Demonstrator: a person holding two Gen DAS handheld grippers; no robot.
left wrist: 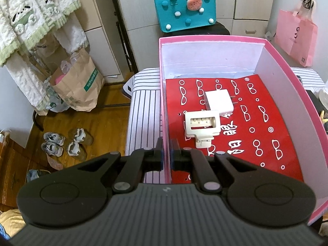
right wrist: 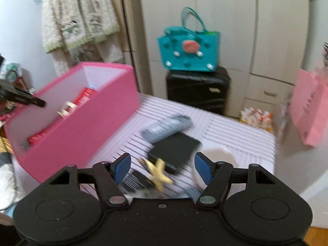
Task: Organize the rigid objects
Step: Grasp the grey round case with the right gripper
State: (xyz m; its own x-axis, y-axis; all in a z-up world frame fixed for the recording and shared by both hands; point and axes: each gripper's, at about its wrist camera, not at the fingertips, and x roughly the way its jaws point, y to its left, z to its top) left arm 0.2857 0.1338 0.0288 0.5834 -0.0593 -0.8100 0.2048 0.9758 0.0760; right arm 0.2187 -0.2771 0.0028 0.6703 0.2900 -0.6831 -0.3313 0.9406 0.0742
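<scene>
Left wrist view first, and we see the left gripper (left wrist: 167,155) with its jaws pinched together on the near side wall of the pink box (left wrist: 164,94), one finger outside the wall, one inside. Ahead of the fingers and a touch to the right, inside the box, a cream clip-like piece (left wrist: 202,126) lies on the red printed sheet (left wrist: 256,135) that lines the bottom. Just beyond it, touching or nearly so, sits a white plug adapter (left wrist: 219,101) with its prongs pointing right. The box rests on a striped cloth (left wrist: 143,110), which shows to the left of the fingers.

Over to the right wrist view, blurred by motion. We have the right gripper (right wrist: 163,166) with jaws wide apart and nothing held between them. Between the blue pads (right wrist: 123,165), low down, lies a yellow star-shaped thing (right wrist: 160,174) beside a dark comb (right wrist: 133,181). Just ahead sits a flat black case (right wrist: 176,147), and beyond that a grey-blue remote (right wrist: 166,128). To the right of the right finger we make out a pale round dish (right wrist: 217,155). The pink box stands well off to the left, front of us
</scene>
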